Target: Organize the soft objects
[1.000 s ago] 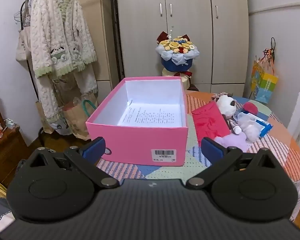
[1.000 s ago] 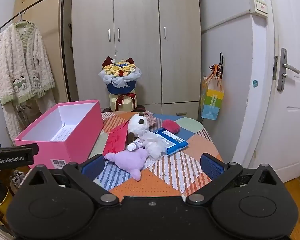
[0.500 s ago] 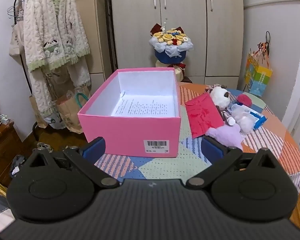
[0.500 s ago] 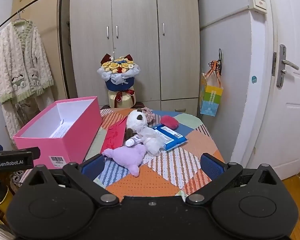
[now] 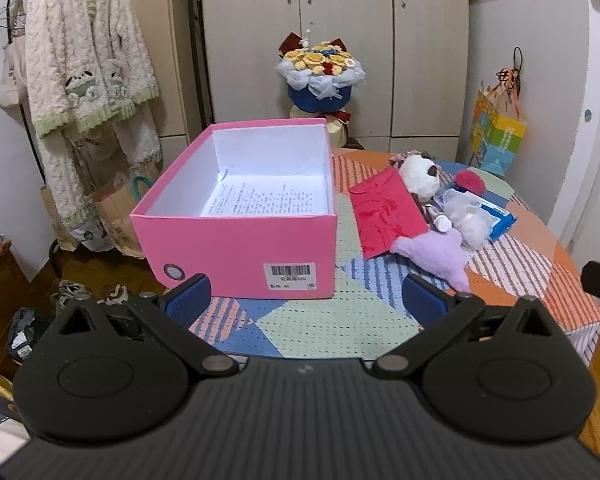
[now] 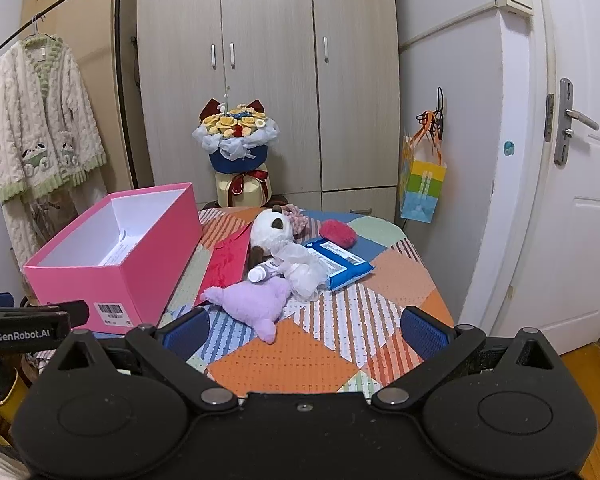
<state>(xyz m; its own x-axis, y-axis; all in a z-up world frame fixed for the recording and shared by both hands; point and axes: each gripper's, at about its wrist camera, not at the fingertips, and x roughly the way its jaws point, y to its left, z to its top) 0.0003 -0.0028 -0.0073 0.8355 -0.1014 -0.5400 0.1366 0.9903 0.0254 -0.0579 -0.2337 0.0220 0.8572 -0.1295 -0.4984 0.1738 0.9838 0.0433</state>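
An open pink box (image 5: pixel 236 240) (image 6: pixel 112 276) with a printed sheet inside stands on the left of the patchwork table. Right of it lie a purple plush (image 5: pixel 436 254) (image 6: pixel 256 302), a white plush dog (image 5: pixel 420 172) (image 6: pixel 274 230), a white fluffy item (image 5: pixel 466 218) (image 6: pixel 304 270), a red fuzzy pouch (image 5: pixel 470 182) (image 6: pixel 337 233) and a red envelope (image 5: pixel 384 212) (image 6: pixel 228 262). My left gripper (image 5: pixel 306 300) is open and empty, in front of the box. My right gripper (image 6: pixel 304 330) is open and empty, just short of the purple plush.
A blue wipes pack (image 6: pixel 340 262) lies under the white item. A flower bouquet (image 6: pixel 238 140) stands behind the table before the wardrobe (image 6: pixel 268 60). A clothes rack with a cardigan (image 5: pixel 84 60) is at left. A gift bag (image 6: pixel 422 188) hangs beside the door (image 6: pixel 580 200).
The left gripper has risen and pulled back, so the box and table sit lower and farther. The right gripper has shifted slightly. Both stay open and empty.
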